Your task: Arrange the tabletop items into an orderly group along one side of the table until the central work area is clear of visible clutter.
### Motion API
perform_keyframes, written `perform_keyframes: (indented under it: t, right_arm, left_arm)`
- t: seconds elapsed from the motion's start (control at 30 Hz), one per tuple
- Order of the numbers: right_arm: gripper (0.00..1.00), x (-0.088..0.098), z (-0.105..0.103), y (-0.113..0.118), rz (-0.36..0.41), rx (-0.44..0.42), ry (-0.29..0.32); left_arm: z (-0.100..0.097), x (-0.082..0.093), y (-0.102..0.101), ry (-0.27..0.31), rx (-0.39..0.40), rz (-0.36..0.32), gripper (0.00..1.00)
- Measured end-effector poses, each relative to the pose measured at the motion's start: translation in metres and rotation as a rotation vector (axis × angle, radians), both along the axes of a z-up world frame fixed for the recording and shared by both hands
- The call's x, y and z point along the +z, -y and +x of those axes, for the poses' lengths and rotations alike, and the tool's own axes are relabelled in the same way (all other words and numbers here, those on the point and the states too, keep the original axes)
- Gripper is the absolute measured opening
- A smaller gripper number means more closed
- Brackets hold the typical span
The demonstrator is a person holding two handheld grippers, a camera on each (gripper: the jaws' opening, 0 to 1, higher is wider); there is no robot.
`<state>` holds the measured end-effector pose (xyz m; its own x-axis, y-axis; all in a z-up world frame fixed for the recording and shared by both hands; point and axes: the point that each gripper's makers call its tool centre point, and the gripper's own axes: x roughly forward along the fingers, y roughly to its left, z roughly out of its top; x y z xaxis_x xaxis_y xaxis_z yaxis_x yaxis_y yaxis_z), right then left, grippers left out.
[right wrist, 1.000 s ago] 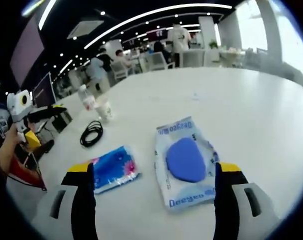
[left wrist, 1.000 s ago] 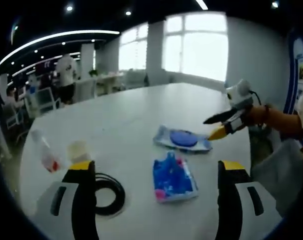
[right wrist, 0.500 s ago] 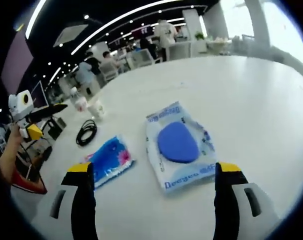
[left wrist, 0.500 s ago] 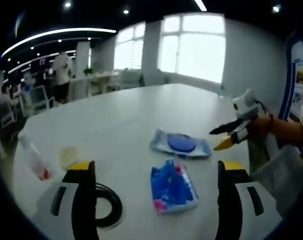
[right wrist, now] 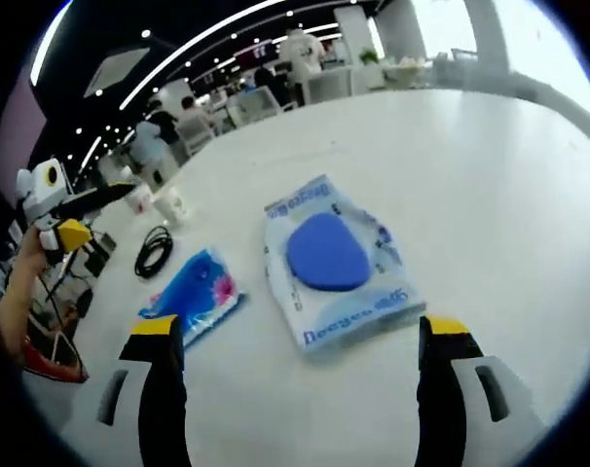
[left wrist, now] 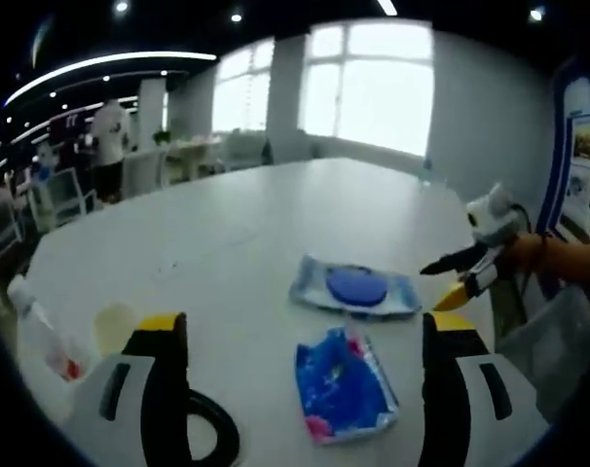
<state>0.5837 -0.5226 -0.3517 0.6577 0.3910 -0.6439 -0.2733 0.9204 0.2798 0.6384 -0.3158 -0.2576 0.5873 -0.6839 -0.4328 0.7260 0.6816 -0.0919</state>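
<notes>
White and broad, the round tabletop (right wrist: 490, 175) carries, near its middle, a flat pale-blue soft pack with a dark-blue oval lid (right wrist: 332, 261), a smaller bright-blue and pink crinkly pouch (right wrist: 192, 294) just beside it, and farther off a black coiled cable (right wrist: 153, 252), a white paper cup (right wrist: 171, 205) and a clear plastic bottle (left wrist: 37, 336). Both packs look light, limp and slippery, so each is best pinched at a sealed edge, not on its face. The right gripper (right wrist: 300, 336) stands wide open and empty, short of the pale-blue pack, and the left gripper (left wrist: 305, 336) is likewise spread wide over the pouch, holding nothing.
</notes>
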Motion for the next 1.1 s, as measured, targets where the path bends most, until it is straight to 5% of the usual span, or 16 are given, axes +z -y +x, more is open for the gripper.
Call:
perform_keyframes:
  t: [0.57, 1.1]
  right_arm:
    - [0.91, -0.013, -0.004, 0.011, 0.019, -0.071, -0.049]
    - [0.73, -0.02, -0.005, 0.012, 0.091, -0.131, -0.088]
  left_arm:
    - [0.042, -0.032, 0.031, -0.054, -0.028, 0.023, 0.94]
    - [0.076, -0.062, 0.062, -0.079, -0.047, 0.038, 0.89]
